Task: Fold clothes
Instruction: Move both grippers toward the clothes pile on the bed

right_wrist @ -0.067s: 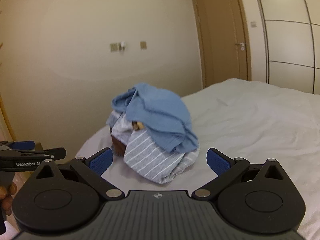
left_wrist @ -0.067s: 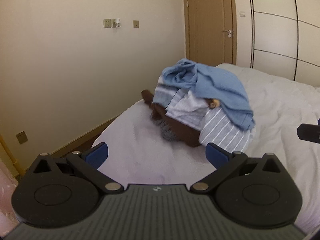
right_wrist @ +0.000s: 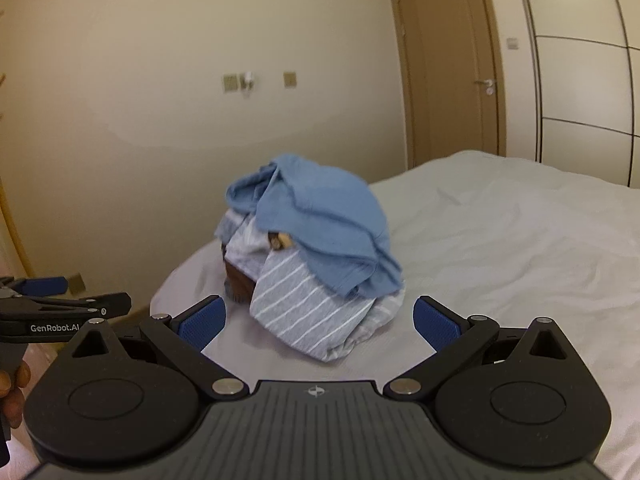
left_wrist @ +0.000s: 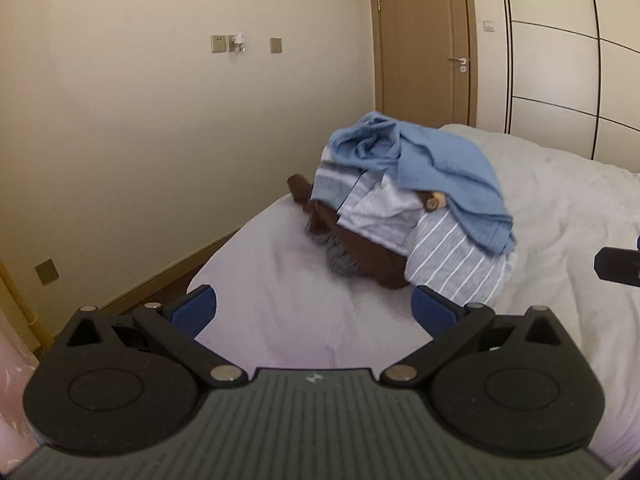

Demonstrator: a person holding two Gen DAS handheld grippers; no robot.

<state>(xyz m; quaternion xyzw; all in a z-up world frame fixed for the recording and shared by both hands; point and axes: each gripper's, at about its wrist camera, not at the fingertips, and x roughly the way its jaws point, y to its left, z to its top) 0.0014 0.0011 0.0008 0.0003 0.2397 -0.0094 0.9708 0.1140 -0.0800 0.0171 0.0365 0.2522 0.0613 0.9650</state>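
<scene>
Heap of clothes (left_wrist: 416, 208) (right_wrist: 316, 264) piled near corner of bed (left_wrist: 568, 216) (right_wrist: 500, 232), close to wall side. Blue garment (left_wrist: 436, 168) (right_wrist: 324, 216) draped over top; grey striped garment (left_wrist: 452, 264) (right_wrist: 304, 304) at front; brown garment (left_wrist: 360, 248) at base, touching sheet. Small tan item (left_wrist: 434, 202) (right_wrist: 282, 240) tucked under edge of blue garment; identity unclear.

Left gripper (left_wrist: 314, 310): fingers (left_wrist: 196, 312) spread wide, grasping nothing, held above sheet short of heap. Right gripper (right_wrist: 320, 318): fingers (right_wrist: 434, 322) likewise released and empty, aimed at striped garment, not touching. Left gripper also visible at left edge of right wrist view, gripped by a hand (right_wrist: 12, 396).

Closed door (left_wrist: 424, 44) (right_wrist: 448, 68) and panelled wardrobe (left_wrist: 560, 60) (right_wrist: 580, 72) behind bed.
</scene>
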